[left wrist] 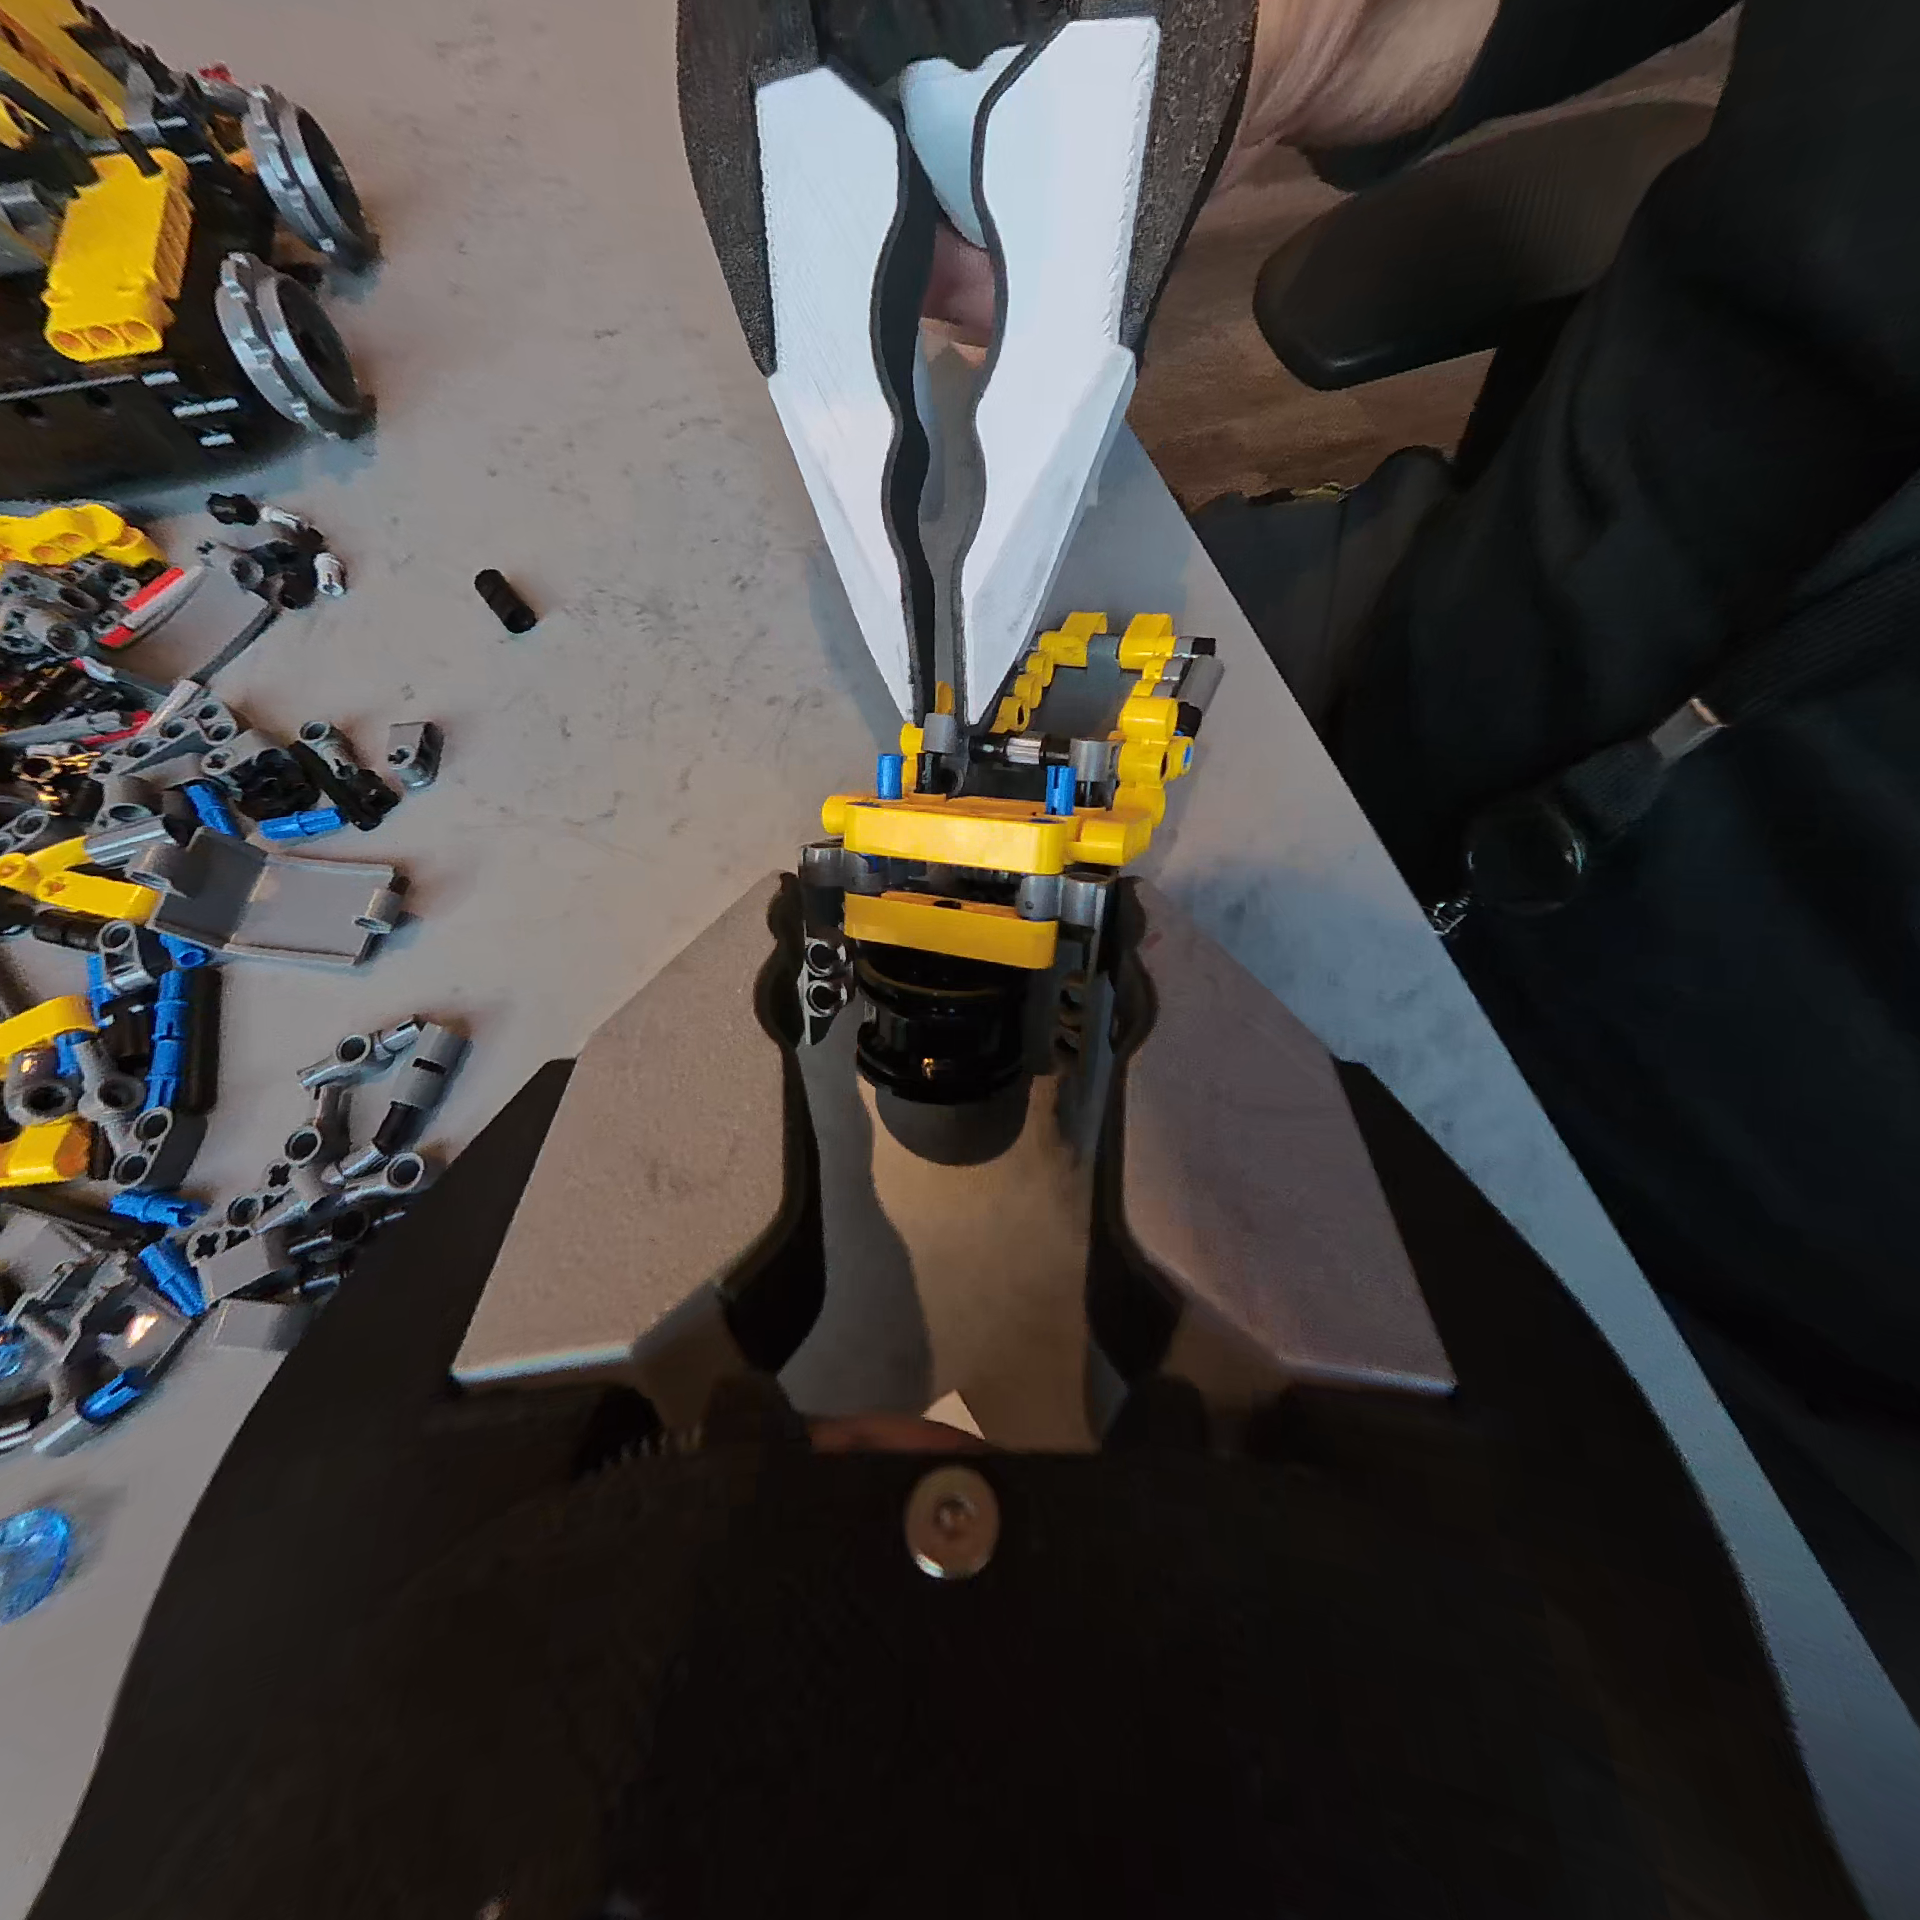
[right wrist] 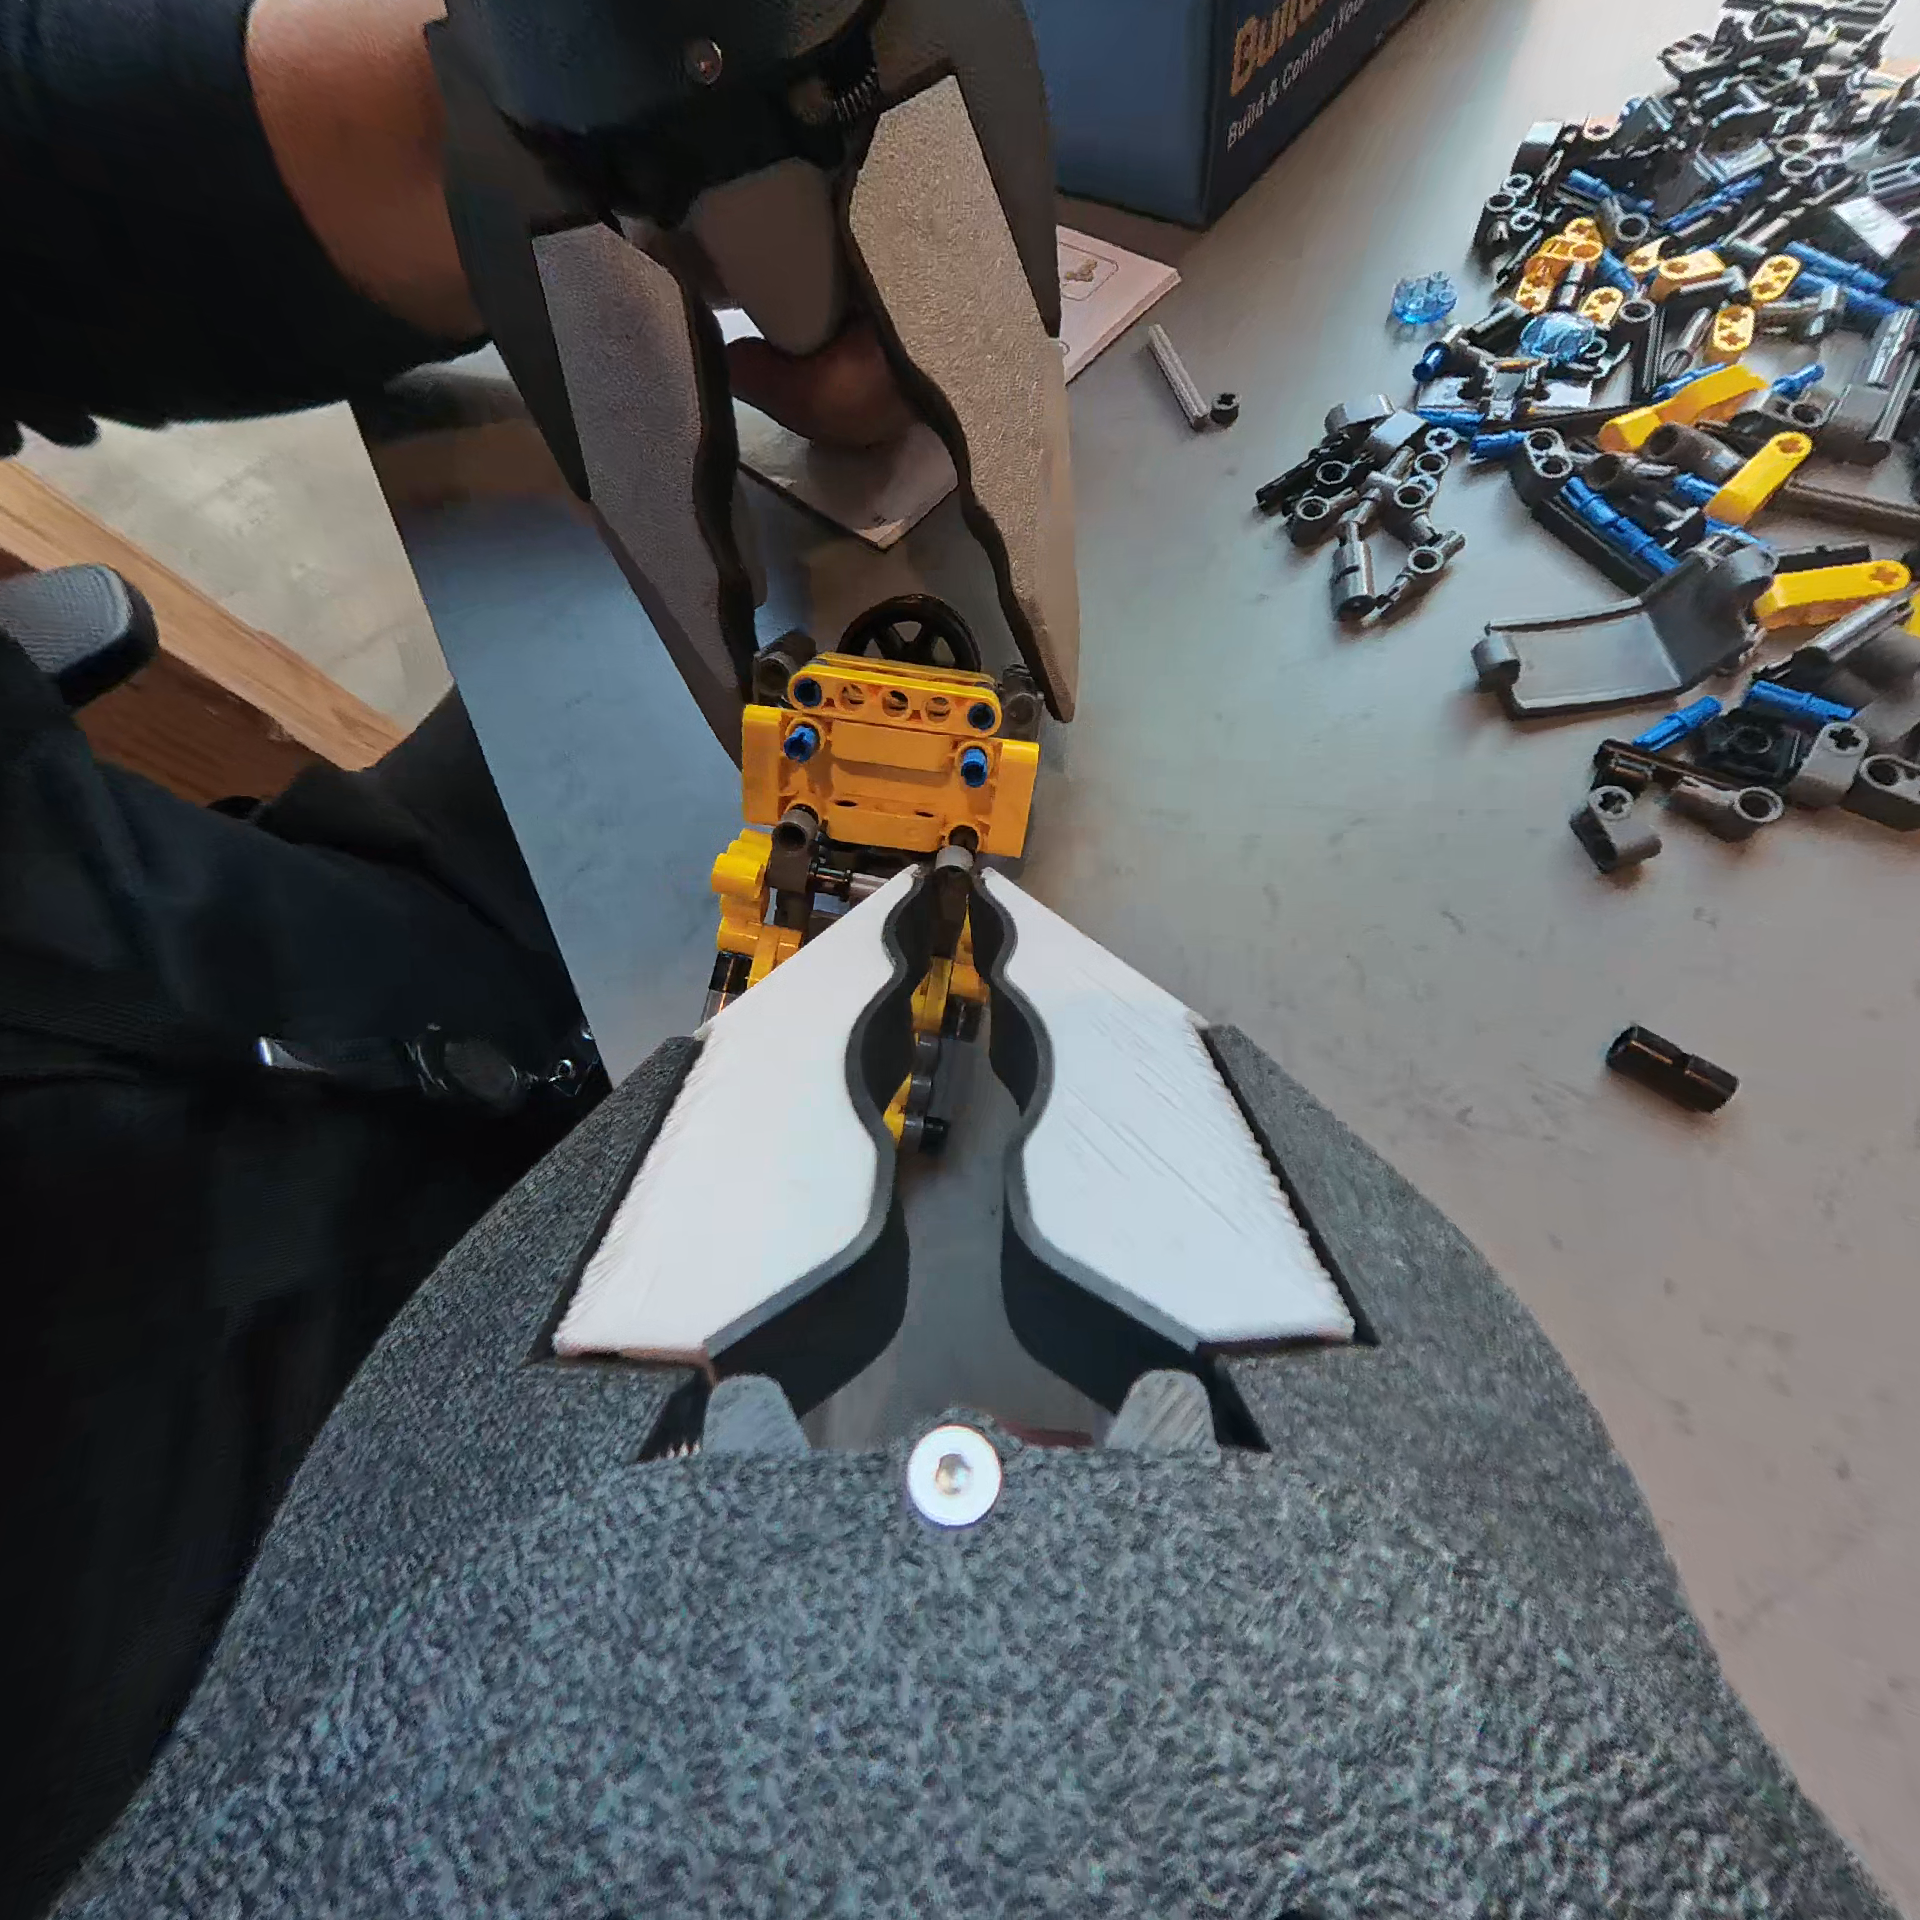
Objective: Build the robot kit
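Note:
A small yellow, grey and black brick assembly (left wrist: 956, 852) with blue pins rests near the table's edge; it also shows in the right wrist view (right wrist: 883, 769). My left gripper (left wrist: 956, 904), with grey fingers, is shut on the assembly's lower part, around its black round piece (left wrist: 940, 1039). It reaches in from the top of the right wrist view (right wrist: 894, 707). My right gripper (right wrist: 948, 878), with white fingers, is shut on a small grey connector (right wrist: 951, 860) on the assembly's upper side. It shows from above in the left wrist view (left wrist: 940, 722).
A pile of loose grey, black, blue and yellow parts (left wrist: 156, 987) (right wrist: 1662, 416) lies on the table (left wrist: 623, 312). A partly built yellow wheeled model (left wrist: 156, 260) stands far left. A lone black pin (right wrist: 1671, 1068), a blue box (right wrist: 1247, 94) and a person in black (left wrist: 1662, 831) are nearby. My two grippers' fingertips are within a few centimetres of each other. From either gripper's tips it is about 12 cm to the lone black pin (right wrist: 1671, 1068). Seen from the left wrist view (left wrist: 505, 592) as well.

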